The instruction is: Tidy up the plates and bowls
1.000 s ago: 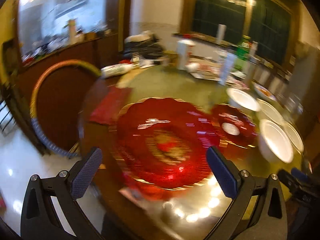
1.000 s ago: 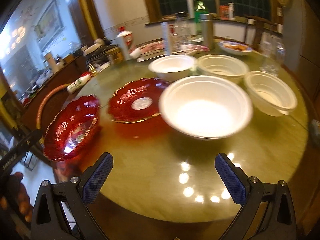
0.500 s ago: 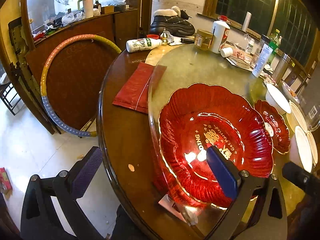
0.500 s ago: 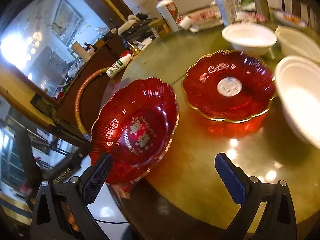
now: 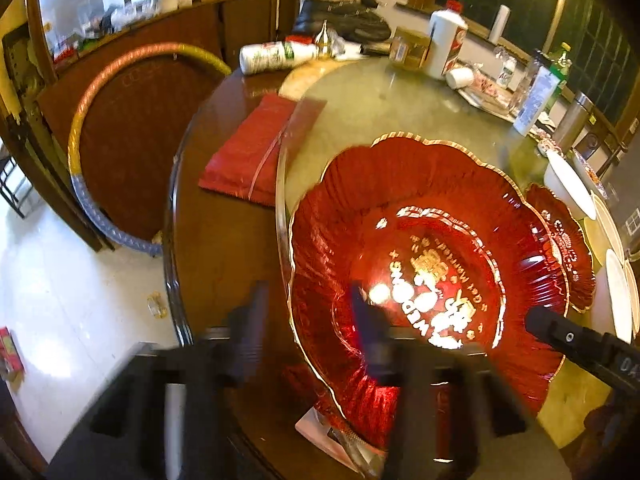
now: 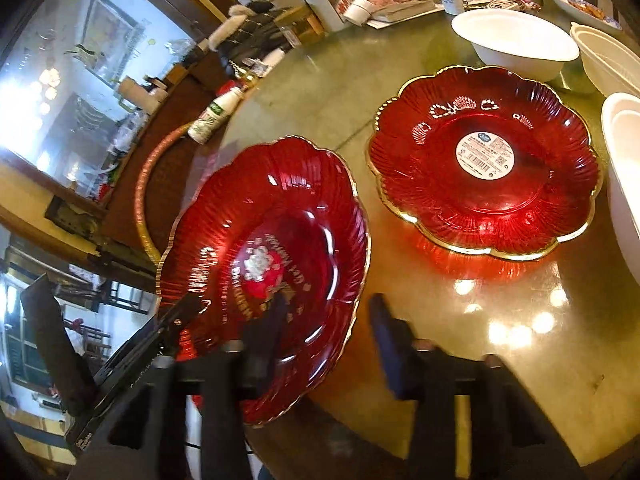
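Observation:
A red scalloped plate with a gold rim [image 5: 420, 264] [image 6: 272, 264] lies at the near left edge of the round table. My left gripper [image 5: 308, 316] straddles its left rim, one finger inside the plate and one outside, with a gap still between the pads. My right gripper [image 6: 328, 320] straddles its right rim the same way. Both are blurred. A second red plate with a white sticker [image 6: 484, 160] [image 5: 560, 248] lies to the right. White bowls [image 6: 516, 46] [image 5: 568, 188] stand beyond it.
The glass turntable [image 5: 380, 96] sits on a brown wooden table [image 5: 208, 264]. A red cloth [image 5: 256, 148] lies at the left. Bottles [image 5: 444, 44], a lying bottle [image 6: 212, 116], jars and papers crowd the far side. A hoop [image 5: 92, 120] leans by the cabinet.
Both grippers have closed in from wide open and now bracket opposite rims of the near red plate. The right gripper swung left, from the white bowls to this plate.

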The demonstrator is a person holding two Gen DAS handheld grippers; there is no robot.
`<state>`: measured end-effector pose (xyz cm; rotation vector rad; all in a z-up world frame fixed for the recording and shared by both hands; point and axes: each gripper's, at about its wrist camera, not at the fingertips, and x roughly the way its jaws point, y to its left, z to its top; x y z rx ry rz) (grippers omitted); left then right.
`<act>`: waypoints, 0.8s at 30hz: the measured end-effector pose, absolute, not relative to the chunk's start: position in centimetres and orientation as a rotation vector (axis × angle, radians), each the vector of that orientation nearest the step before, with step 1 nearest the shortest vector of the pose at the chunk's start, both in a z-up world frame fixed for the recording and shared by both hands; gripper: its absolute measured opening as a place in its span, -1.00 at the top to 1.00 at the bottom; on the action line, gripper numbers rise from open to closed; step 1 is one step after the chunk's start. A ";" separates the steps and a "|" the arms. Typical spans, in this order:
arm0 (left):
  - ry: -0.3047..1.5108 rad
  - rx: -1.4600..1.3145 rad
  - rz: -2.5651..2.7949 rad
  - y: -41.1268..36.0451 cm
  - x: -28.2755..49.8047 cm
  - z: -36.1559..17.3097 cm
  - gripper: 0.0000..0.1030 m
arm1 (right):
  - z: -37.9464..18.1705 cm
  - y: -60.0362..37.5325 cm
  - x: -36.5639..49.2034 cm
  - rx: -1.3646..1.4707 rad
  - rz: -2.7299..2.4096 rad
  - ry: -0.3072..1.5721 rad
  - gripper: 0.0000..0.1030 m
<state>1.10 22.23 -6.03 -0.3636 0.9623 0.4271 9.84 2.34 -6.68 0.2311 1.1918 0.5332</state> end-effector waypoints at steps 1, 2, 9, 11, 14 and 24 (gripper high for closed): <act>0.950 -0.386 0.411 22.3 1.0 -6.1 0.69 | -6.9 2.5 9.9 0.221 0.520 1.190 0.56; 0.941 -0.380 0.418 22.2 1.0 -6.1 0.70 | -7.0 2.5 9.9 0.213 0.510 1.187 0.67; 0.925 -0.344 0.434 21.7 0.7 -5.4 0.72 | -6.4 3.1 9.2 0.138 0.470 1.143 0.79; 0.911 -0.339 0.444 21.8 0.4 -5.0 0.72 | -6.1 3.5 8.8 0.109 0.468 1.120 0.80; 0.884 -0.337 0.458 21.9 -0.1 -4.2 0.72 | -5.3 3.9 8.2 0.083 0.476 1.084 0.80; 0.813 -0.328 0.491 22.1 -1.5 -2.4 0.72 | -2.7 5.0 6.9 0.025 0.494 0.981 0.80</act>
